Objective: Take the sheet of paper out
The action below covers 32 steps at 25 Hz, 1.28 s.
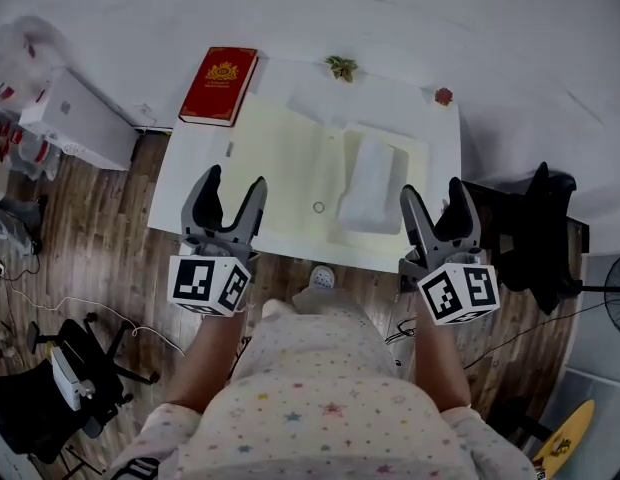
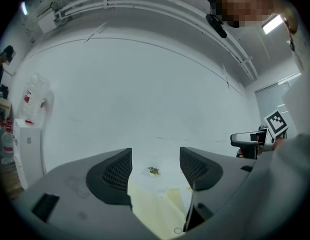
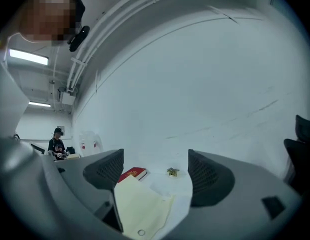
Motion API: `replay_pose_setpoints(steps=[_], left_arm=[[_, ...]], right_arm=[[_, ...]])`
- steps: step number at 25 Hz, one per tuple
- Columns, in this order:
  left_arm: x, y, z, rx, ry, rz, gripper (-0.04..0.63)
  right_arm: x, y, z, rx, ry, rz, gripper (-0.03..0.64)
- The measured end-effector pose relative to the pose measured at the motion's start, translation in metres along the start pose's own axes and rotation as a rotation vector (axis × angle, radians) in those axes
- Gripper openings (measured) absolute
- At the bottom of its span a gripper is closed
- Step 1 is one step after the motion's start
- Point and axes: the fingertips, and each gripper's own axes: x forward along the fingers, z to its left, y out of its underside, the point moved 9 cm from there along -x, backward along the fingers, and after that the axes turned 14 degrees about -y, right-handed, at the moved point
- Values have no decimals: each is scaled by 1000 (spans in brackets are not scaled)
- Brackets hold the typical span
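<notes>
The task is at the approach step: the left claw (image 1: 236,181) and the right claw (image 1: 432,190) both have their jaws apart and empty, and are held over the near edge of the bench (image 1: 182,183). The pale yellow envelope (image 1: 280,163) lies flat mid-bench, and a white sheet (image 1: 371,183), apparently the paper, rests on its right half; whether the sheet is partly tucked inside cannot be determined. The next move probably calls for one claw to pin the envelope while the other closes on a free edge of the sheet and draws it clear.
</notes>
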Motion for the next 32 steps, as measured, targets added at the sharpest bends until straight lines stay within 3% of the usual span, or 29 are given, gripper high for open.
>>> replay_pose_setpoints(steps=[10,23,32], left_arm=[[63,4,-18,6,-3,25,276],[167,-1,5,8,133,46,276],[198,15,18,-2,191,98,276]], right_arm=[[39,-5,-58,25,-3,27,384],[106,-9,-81,30,127,-8,384],[126,7,-83,50,198,8,382]])
